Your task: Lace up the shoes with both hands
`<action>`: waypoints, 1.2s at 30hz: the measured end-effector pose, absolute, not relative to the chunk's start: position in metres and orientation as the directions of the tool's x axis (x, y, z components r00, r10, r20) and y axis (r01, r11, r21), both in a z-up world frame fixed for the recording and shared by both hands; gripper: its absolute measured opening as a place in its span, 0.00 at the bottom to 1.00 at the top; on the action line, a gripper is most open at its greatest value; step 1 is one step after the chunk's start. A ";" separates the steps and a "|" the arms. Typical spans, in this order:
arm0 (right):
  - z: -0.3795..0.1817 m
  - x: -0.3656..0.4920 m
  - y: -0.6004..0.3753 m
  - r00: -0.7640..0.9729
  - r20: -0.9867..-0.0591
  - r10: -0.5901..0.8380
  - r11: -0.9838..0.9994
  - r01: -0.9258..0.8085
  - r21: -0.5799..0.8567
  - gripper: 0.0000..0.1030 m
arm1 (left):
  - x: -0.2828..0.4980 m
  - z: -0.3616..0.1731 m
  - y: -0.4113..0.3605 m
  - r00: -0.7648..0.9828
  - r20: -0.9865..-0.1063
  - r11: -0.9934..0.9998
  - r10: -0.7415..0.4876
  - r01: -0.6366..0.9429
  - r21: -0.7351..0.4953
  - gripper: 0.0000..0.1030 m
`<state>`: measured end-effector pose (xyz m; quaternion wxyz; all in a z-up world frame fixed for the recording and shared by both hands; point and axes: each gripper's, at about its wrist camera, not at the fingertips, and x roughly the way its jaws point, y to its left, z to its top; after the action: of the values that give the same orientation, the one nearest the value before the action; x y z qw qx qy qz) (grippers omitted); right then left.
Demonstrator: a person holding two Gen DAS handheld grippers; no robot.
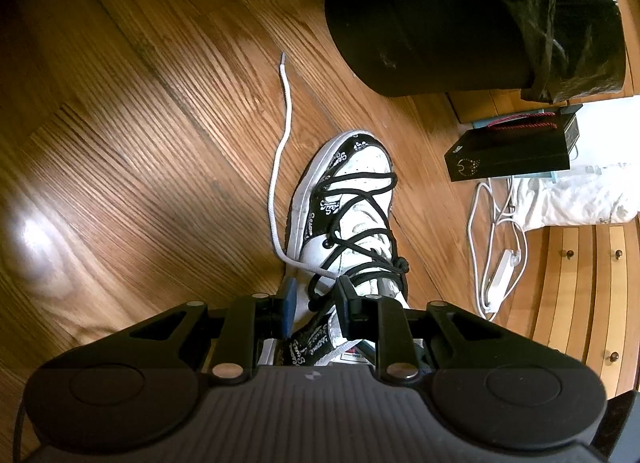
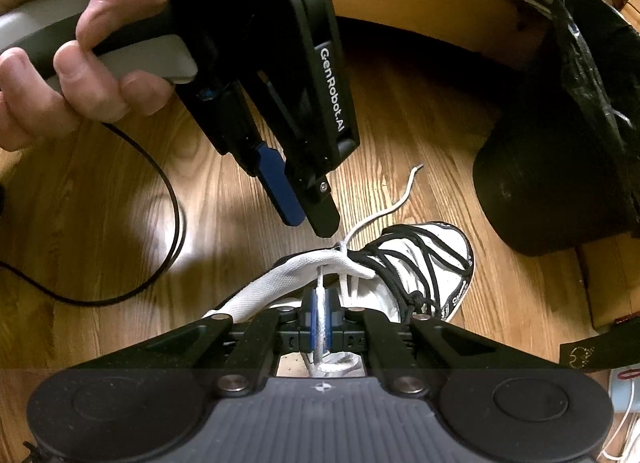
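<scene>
A white and black sneaker (image 1: 352,203) with black lacing stands on the wood floor; it also shows in the right wrist view (image 2: 432,263). A white lace (image 1: 280,135) runs from the shoe's upper eyelets out across the floor to the left. My left gripper (image 1: 314,303) is open, its fingers either side of the shoe's upper part and black cords; from the right wrist view it (image 2: 310,219) hovers just above the shoe. My right gripper (image 2: 320,311) is shut on the white lace (image 2: 320,315) near the shoe's collar.
A black bin with a plastic liner (image 1: 472,15) stands beyond the shoe's toe. A black gift bag (image 1: 508,155), white cables (image 1: 496,247) and white cloth (image 1: 572,195) lie at the right. A black cable (image 2: 152,263) loops on the floor at the left.
</scene>
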<state>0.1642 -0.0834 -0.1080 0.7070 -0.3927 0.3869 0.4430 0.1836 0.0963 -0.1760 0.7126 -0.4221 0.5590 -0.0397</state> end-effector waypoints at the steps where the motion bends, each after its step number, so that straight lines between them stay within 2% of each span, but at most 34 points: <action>1: -0.109 0.165 -0.083 0.310 -0.895 0.321 0.299 -0.930 -0.215 0.04 | 0.184 -0.176 0.096 0.372 -0.763 0.641 -0.529 -0.415 -0.646 0.22; 21: -0.102 0.163 -0.081 0.300 -0.893 0.337 0.276 -0.938 -0.211 0.07 | 0.185 -0.176 0.096 0.373 -0.763 0.639 -0.528 -0.417 -0.646 0.22; 24: -0.097 0.162 -0.086 0.306 -0.884 0.353 0.274 -0.937 -0.214 0.15 | 0.186 -0.175 0.096 0.377 -0.759 0.635 -0.530 -0.417 -0.650 0.22; 30: -0.067 0.170 -0.115 0.342 -0.820 0.458 0.351 -0.918 -0.187 0.21 | 0.189 -0.171 0.097 0.391 -0.749 0.622 -0.535 -0.417 -0.662 0.22; 33: -0.056 0.173 -0.134 0.376 -0.794 0.478 0.397 -0.899 -0.186 0.33 | 0.191 -0.169 0.095 0.395 -0.748 0.631 -0.533 -0.404 -0.663 0.22; 36: -0.052 0.172 -0.151 0.423 -0.778 0.463 0.438 -0.873 -0.214 0.34 | 0.192 -0.167 0.093 0.395 -0.748 0.637 -0.534 -0.394 -0.663 0.22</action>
<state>0.1721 -0.1510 -0.0524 0.7828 -0.3144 0.3258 0.4268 0.1923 0.0934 -0.1675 0.7200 -0.4234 0.5477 -0.0484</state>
